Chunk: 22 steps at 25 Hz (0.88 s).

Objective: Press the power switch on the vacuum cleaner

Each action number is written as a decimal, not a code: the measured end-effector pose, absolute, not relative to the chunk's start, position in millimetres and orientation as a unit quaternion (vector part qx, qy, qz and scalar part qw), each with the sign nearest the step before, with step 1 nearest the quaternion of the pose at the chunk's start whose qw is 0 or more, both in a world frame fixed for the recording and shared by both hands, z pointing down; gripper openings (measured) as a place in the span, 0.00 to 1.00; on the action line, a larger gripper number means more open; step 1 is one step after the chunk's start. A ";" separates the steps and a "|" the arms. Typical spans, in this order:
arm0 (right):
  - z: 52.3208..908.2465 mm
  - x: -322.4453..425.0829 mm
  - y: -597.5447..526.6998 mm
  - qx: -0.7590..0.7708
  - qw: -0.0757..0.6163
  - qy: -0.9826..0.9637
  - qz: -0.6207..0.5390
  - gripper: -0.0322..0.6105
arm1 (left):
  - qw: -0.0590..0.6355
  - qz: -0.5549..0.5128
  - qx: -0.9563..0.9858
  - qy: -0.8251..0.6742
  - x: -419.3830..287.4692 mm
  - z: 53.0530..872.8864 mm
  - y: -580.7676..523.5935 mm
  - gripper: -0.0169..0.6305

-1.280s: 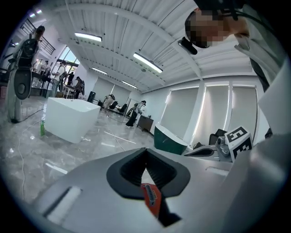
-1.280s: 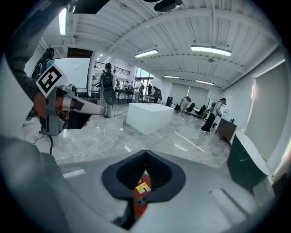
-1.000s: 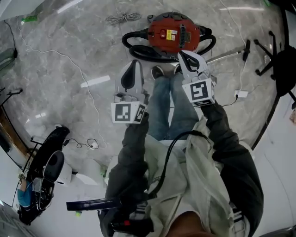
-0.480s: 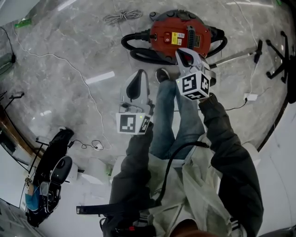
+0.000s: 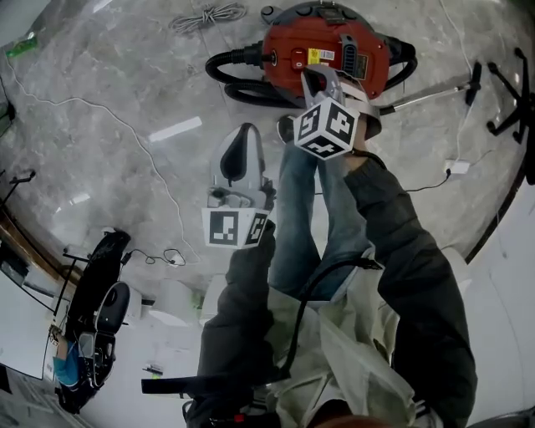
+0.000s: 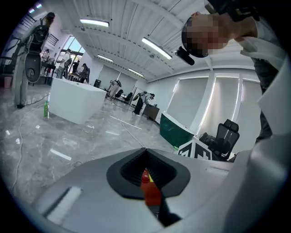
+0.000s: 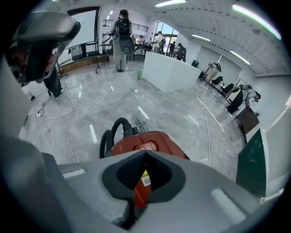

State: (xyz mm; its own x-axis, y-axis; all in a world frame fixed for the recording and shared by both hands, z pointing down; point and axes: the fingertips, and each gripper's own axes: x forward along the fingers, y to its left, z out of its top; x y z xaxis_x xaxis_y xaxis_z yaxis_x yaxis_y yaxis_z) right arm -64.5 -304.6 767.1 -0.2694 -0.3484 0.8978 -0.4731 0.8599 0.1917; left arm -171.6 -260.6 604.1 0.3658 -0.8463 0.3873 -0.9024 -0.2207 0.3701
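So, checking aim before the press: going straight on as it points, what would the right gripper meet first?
Probably the top of the vacuum cleaner: the right gripper, jaws together, points straight at it; depth is unclear.

Overhead and close, shared vacuum cleaner (image 5: 326, 35)

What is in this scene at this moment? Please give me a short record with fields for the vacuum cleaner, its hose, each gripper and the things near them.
vacuum cleaner: red, stands on the grey floor in front of the person
hose: black, curled around the vacuum cleaner
right gripper: jaws together, tip over the vacuum cleaner's top; contact cannot be told
left gripper: jaws together, over the floor, apart from the vacuum cleaner
metal tube: lies on the floor at the person's right
coiled cord: on the floor beyond the hose
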 end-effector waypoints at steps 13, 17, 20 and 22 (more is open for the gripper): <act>794.8 -69.1 -306.6 0.200 0.605 -0.768 0.062 0.05 | 0.283 0.058 0.766 -0.574 -197.7 623.2 -259.6 0.03; 805.5 -71.9 -298.3 0.155 0.641 -0.751 0.041 0.05 | 0.289 0.055 0.765 -0.572 -192.4 626.9 -258.3 0.03; 805.7 -73.0 -300.3 0.168 0.639 -0.750 0.000 0.05 | 0.293 0.054 0.764 -0.572 -191.7 628.7 -259.7 0.03; 803.3 -72.3 -303.0 0.185 0.630 -0.754 -0.019 0.05 | 0.293 0.054 0.764 -0.573 -192.8 629.3 -259.2 0.03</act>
